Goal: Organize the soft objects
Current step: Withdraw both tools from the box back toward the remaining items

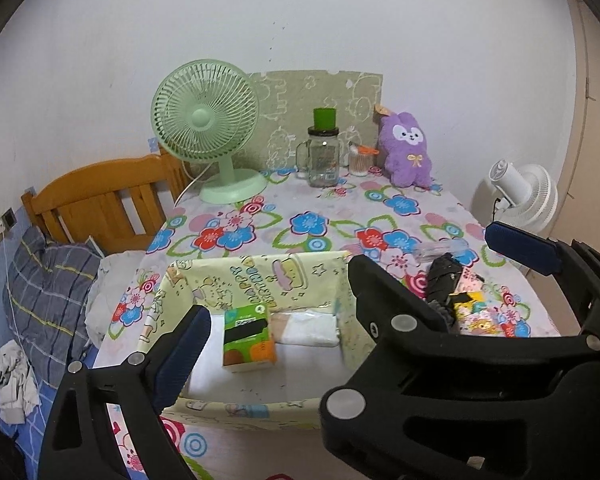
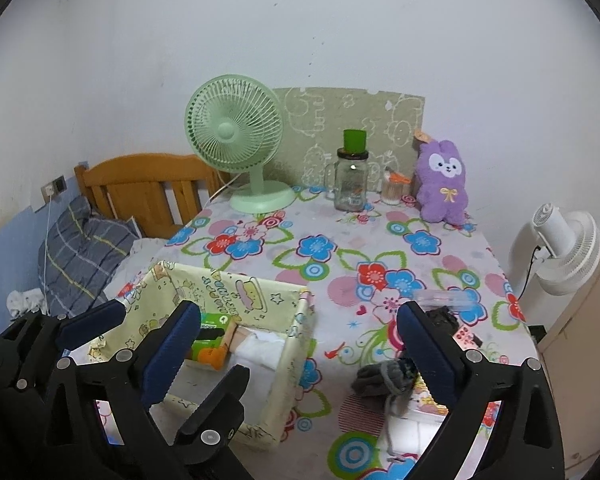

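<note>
So both hand-held grippers, left (image 1: 276,276) and right (image 2: 298,326), hang spread and empty; grey sock (image 2: 384,374) lies between the right's fingers, next it needs pinching, then into box (image 2: 292,344) leftward.

crumpled grey socks (image 2: 384,376) beside fabric box (image 2: 296,344)

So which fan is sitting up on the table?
The green fan stands on the flowery table, beside the glass jar. The white fan stands off the table's right side.
</note>
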`<state>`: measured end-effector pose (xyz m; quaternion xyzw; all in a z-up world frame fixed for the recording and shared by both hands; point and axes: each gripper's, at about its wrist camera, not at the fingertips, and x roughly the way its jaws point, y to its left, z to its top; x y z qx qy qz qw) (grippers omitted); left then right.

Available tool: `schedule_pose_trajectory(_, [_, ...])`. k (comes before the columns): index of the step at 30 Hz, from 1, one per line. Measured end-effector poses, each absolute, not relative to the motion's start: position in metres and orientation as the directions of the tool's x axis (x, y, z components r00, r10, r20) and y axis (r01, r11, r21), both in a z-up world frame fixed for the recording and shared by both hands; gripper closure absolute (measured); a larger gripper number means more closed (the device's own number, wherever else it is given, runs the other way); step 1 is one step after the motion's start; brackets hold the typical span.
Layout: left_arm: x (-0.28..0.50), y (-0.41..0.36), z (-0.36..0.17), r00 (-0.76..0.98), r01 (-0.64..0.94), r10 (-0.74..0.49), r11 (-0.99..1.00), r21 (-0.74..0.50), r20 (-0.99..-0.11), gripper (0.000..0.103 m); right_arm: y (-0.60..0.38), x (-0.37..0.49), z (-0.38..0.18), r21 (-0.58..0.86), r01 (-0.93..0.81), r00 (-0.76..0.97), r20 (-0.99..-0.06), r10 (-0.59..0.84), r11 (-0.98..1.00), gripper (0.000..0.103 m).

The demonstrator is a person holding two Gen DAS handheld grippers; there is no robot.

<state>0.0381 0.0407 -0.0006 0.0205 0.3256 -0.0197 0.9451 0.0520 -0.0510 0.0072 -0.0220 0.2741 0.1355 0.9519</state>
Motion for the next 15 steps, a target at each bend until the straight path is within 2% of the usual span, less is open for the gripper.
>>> schedule_pose_trajectory(15, [0.028, 0.006, 0.015, 0.819, 0.053, -0.026, 0.998, 0.03, -0.573, 0.003, -0.092, 0.037, 0.024, 0.034, -0.238, 0.846, -0.484, 0.224, 0.971, 0.0])
